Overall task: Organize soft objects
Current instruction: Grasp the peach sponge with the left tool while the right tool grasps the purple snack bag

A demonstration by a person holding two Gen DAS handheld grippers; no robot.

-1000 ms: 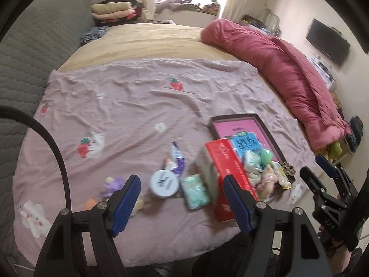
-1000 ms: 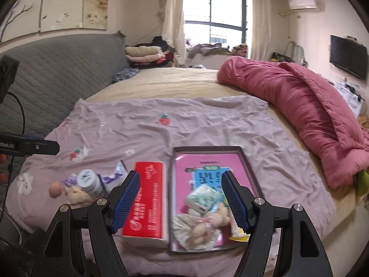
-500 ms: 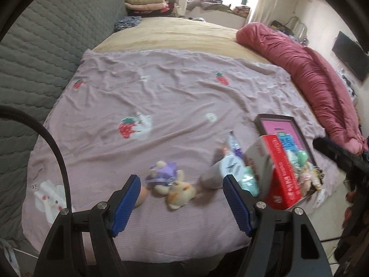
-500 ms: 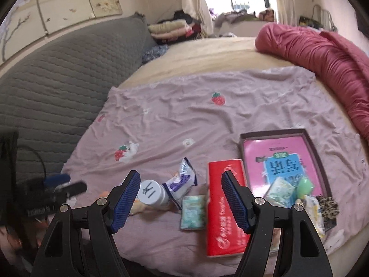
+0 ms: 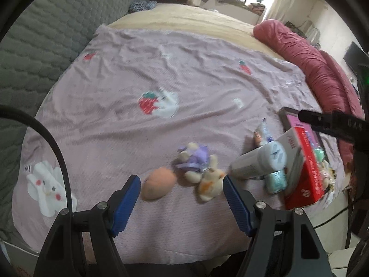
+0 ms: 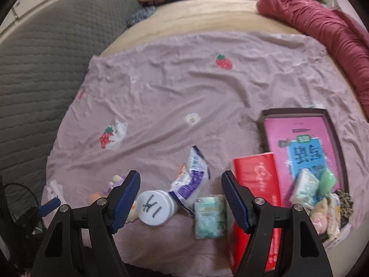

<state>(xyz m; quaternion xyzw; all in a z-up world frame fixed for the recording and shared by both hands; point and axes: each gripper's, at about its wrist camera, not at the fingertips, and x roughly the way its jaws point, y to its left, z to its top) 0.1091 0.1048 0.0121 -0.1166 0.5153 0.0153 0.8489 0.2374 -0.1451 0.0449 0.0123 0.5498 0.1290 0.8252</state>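
- The bed is covered by a wrinkled mauve sheet with strawberry and bunny prints [image 5: 161, 73], and everything sits near its front edge.
- A crumpled dark pink quilt [image 5: 322, 73] runs along the right side of the bed, well apart from the small stuff.
- The dark-rimmed tray with a pink and blue printed sheet inside [image 6: 299, 133] is at the right; its near end holds a small pile of soft bits, including a tissue pack and a green egg-shaped thing [image 6: 326, 181].
- The red rectangular tissue box [image 6: 258, 184] lies just beside the tray's left rim.
- The left gripper [image 5: 181, 204] has its jaws spread wide with nothing between them, hovering just in front of the toys.
- The right gripper [image 6: 181, 199] is the same deal: jaws spread and holding nothing, hanging over the bottle and packets.
- A white plastic bottle with a handwritten mark on its round cap [image 6: 155, 207] lies on its side.
- The purple and white crinkly snack packet [image 6: 192, 180] is touching the bottle's far side.
- The pale green tissue packet [image 6: 208, 217] sits right against the red box.
- The small plush bunny in a purple outfit [image 5: 199, 161] lies left of the bottle, with a tan plush [image 5: 209, 182] up against it. It's blurry, so I can't tell whether they're one toy or two.
- The soft peach-coloured ball [image 5: 158, 183] is just left of the plush.
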